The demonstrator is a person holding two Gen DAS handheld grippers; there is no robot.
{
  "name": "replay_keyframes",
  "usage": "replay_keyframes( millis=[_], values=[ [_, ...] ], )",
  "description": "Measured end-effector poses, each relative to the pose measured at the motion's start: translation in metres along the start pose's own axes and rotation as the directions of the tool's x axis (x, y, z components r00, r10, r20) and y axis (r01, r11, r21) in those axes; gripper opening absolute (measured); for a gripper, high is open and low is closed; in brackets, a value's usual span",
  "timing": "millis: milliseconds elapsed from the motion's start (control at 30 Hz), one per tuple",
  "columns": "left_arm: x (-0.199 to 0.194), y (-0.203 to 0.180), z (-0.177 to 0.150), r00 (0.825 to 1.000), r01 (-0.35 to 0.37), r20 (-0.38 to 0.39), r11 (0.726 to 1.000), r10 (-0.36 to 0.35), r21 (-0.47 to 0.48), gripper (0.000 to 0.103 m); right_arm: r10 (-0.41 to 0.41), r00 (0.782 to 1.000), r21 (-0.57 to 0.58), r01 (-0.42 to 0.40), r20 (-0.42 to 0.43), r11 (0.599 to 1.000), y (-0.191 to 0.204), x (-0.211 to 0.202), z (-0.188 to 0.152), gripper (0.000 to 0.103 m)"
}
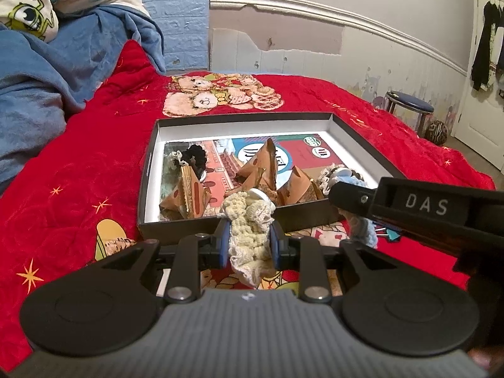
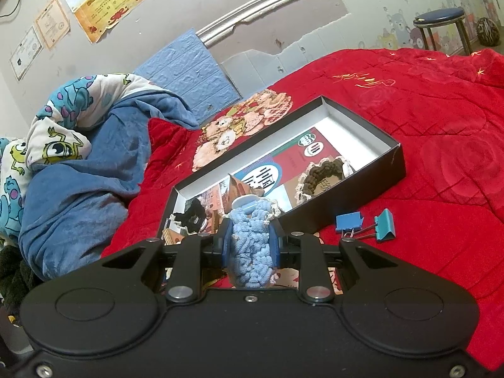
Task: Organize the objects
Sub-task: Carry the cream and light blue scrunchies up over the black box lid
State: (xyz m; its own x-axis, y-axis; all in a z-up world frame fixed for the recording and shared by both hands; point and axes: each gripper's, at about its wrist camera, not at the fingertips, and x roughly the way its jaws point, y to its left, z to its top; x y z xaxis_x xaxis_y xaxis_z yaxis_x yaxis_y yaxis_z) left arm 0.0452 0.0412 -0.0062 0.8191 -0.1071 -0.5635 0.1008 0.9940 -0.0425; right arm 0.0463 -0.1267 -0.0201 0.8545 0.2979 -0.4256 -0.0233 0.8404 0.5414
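Note:
My left gripper (image 1: 249,239) is shut on a cream crocheted scrunchie (image 1: 250,226), held just above the near wall of a black shallow box (image 1: 148,170) on the red bedspread. My right gripper (image 2: 250,236) is shut on a light blue crocheted scrunchie (image 2: 252,245), held near the box's left end (image 2: 171,198). The box holds folded brown paper pouches (image 1: 267,170), a black scrunchie (image 1: 195,154) and a brown scrunchie (image 2: 321,176). The right gripper's body (image 1: 422,208) shows at right in the left wrist view.
Two blue binder clips (image 2: 367,225) lie on the red bedspread (image 2: 441,157) beside the box. A blue blanket and cartoon quilt (image 2: 72,170) are piled at left. A stool (image 2: 441,25) stands past the bed by the wall.

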Motion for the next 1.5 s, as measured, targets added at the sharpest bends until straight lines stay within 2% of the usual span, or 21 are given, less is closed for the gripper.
replay_keyframes(
  millis=[167, 267, 467, 600, 700, 967, 1167, 1300, 1433, 1500],
  values=[
    [0.003, 0.000, 0.010, 0.999, 0.042, 0.024, 0.999, -0.042, -0.020, 0.030, -0.005, 1.000, 0.015, 0.005, -0.003, 1.000, -0.001, 0.000, 0.003, 0.024],
    [0.000, -0.001, 0.019, 0.998, 0.050, 0.049, 0.999, -0.050, -0.016, 0.030, 0.003, 1.000, 0.056, -0.002, -0.005, 0.998, -0.005, -0.003, 0.017, 0.024],
    [0.007, -0.015, 0.050, 0.994, 0.074, 0.082, 0.997, -0.074, 0.007, 0.030, -0.020, 0.999, 0.053, 0.022, -0.036, 0.998, -0.008, 0.001, 0.077, 0.024],
    [0.033, -0.026, 0.071, 0.987, 0.125, 0.107, 0.991, -0.120, -0.044, 0.030, -0.047, 0.998, 0.025, 0.048, -0.036, 0.999, -0.012, 0.021, 0.112, 0.024],
    [0.056, -0.031, 0.078, 0.984, 0.142, 0.113, 0.989, -0.135, -0.053, 0.030, -0.068, 0.996, 0.039, 0.070, -0.050, 0.997, -0.026, 0.046, 0.126, 0.024],
    [0.116, -0.020, 0.059, 0.976, 0.190, 0.134, 0.972, -0.172, -0.138, 0.030, -0.093, 0.992, 0.083, 0.100, -0.079, 0.992, -0.066, 0.121, 0.129, 0.024],
    [0.118, -0.030, 0.049, 0.973, 0.150, 0.185, 0.988, -0.139, -0.046, 0.030, -0.081, 0.995, 0.064, 0.085, -0.060, 0.994, -0.075, 0.151, 0.124, 0.024],
    [0.117, -0.033, 0.046, 0.967, 0.180, 0.194, 0.983, -0.168, -0.046, 0.030, -0.090, 0.994, 0.041, 0.092, -0.057, 0.995, -0.076, 0.157, 0.119, 0.024],
    [0.121, -0.042, 0.040, 0.978, 0.116, 0.173, 0.993, -0.116, 0.010, 0.030, -0.076, 0.991, 0.040, 0.080, -0.111, 0.996, -0.078, 0.164, 0.115, 0.024],
    [0.123, -0.042, 0.039, 0.980, 0.123, 0.156, 0.992, -0.123, 0.008, 0.030, -0.093, 0.988, 0.035, 0.098, -0.122, 0.995, -0.078, 0.165, 0.114, 0.024]
  ],
)
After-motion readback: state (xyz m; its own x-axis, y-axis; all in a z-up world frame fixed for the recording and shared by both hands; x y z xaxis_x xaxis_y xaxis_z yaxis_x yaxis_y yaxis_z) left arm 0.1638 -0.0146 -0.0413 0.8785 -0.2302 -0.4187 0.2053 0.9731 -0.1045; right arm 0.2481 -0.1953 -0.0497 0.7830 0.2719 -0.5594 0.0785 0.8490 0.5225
